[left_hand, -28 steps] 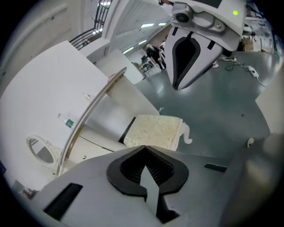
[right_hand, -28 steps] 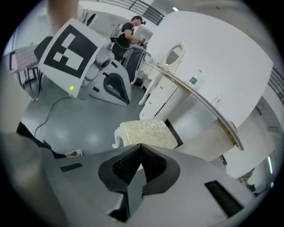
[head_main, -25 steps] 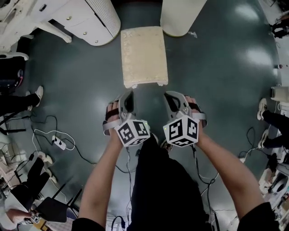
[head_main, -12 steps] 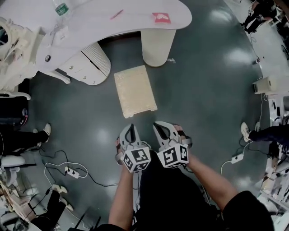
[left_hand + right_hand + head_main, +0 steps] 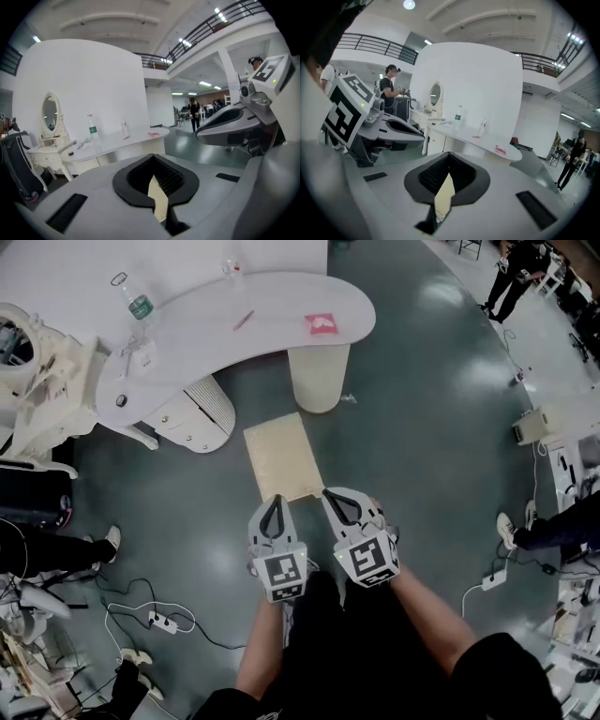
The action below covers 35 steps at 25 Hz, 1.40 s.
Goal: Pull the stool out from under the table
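Both our left gripper (image 5: 273, 510) and right gripper (image 5: 345, 505) are hanging shut, empty, near the stool (image 5: 281, 457), standing clear of the table (image 5: 234, 324); we are judging it rigid, light, best gripped at its near edge.

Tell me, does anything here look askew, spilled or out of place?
Nothing looks spilled or damaged. The stool stands on open floor, clear of the table, turned slightly askew. A corded power strip lies loose on the floor at the left.
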Available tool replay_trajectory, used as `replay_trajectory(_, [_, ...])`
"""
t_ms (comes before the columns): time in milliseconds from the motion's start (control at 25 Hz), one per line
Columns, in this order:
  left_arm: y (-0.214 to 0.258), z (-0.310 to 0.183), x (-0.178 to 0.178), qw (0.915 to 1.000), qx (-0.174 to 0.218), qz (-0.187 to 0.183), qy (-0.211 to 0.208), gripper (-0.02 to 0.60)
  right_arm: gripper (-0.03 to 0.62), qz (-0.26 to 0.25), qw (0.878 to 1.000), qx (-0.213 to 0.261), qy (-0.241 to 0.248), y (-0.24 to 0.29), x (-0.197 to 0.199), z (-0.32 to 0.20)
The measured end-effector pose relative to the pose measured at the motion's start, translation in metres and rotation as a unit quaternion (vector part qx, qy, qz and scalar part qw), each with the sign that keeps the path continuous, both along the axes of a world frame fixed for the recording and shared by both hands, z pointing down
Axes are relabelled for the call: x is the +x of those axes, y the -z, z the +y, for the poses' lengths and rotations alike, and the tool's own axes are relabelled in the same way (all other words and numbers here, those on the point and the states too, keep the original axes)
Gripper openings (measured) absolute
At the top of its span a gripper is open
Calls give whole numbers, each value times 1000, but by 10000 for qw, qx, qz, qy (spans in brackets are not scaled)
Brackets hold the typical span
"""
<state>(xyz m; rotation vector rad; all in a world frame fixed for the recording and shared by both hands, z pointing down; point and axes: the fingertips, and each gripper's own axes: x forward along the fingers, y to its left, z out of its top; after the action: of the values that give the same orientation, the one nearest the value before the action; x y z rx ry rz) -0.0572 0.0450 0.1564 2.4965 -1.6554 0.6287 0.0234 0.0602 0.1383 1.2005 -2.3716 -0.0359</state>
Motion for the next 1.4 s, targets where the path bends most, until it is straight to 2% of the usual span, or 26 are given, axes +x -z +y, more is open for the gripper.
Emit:
replay_trajectory(160, [56,-12,23,9978,472,469,-11,6,6,-572,9980,275,-60,52,19,-13])
replay_trajectory(320, [99,-19,35,9933,808,808,149,6,6,-828,9949,574,88,90,26,-19])
replay_trajectory(480, [127,-21,45,9913,1084,716,187,6,6,-1109,9907,783,58,121,36,-25])
replay_trajectory(640, [146,-15,54,9885,1283,768,246,6,6,-1076,9877,1124,120,145,47,-23])
replay_trajectory(760, [159,-12,65,9846,1475,907,227,6,6,-1162,9866,1141,49,153,54,-18])
replay_trajectory(960, [162,-8,77,9841,1468,987,145,6,6,-1285,9857,1089,-75,155,63,-13])
replay_trajectory(1120, [155,-4,81,9874,1312,875,108,6,6,-1086,9859,1271,71,156,67,-9])
replay_trajectory(1400, [162,-4,84,9859,1390,922,97,6,6,-1047,9846,1400,55,168,71,-11])
